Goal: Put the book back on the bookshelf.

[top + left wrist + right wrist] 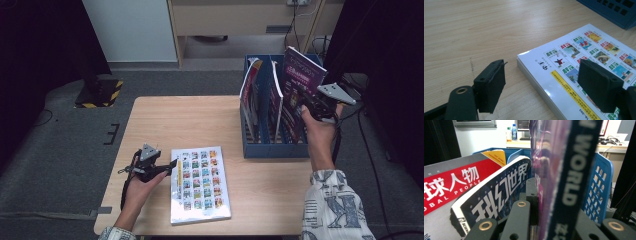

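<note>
Right gripper (pixel 311 106), clamping the magazine (pixel 300 80), is lowering it at the rack's (pixel 275 150) right edge; keep it upright; left gripper (pixel 167 165) is idling, jaws apart.

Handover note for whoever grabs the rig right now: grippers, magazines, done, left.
Right gripper: shut on the purple magazine, held upright over the rightmost slot of the blue file rack, its lower part already between the dividers.
Left gripper: open, holding nothing, jaws at the left edge of the white book, which lies flat on the table.
Done: two magazines stand in the rack's other slots.
Left: probably seat and release the purple magazine, then pick up the white book and file it.
</note>
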{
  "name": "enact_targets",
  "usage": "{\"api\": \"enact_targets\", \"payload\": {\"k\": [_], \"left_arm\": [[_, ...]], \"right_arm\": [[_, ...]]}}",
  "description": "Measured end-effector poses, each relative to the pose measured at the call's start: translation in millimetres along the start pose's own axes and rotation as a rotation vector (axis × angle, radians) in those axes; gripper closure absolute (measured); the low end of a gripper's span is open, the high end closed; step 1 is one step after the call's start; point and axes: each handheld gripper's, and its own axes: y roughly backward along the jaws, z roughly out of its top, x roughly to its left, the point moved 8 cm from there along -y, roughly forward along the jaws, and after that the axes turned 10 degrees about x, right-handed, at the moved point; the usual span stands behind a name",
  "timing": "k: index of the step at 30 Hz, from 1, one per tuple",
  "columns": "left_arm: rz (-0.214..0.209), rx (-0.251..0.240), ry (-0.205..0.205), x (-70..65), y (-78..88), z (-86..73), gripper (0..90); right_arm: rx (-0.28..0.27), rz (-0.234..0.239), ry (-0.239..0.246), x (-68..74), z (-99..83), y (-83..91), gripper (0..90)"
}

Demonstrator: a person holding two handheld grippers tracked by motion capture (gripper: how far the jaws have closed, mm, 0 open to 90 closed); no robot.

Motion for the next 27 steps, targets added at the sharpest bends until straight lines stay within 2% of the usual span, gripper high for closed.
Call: {"api": "enact_targets", "payload": {"k": [4,20,27], "left_arm": [[0.008,0.005,0.001,2.2,2.4,-3.0,21.9],[0.036,0.004,0.029,11.3,12.6,-12.9,21.9],[0.042,0.003,0.037,13.8,14.8,-15.5,21.9]], "right_arm": [[0.003,-0.009,0.014,0.9,-1.2,-6.8,84.3],[-0.003,0.000,0.003,0.8,-10.5,-23.7,84.3],[-0.005,-0.001,-0.013,-4.5,-13.0,-29.9,84.3]]}}
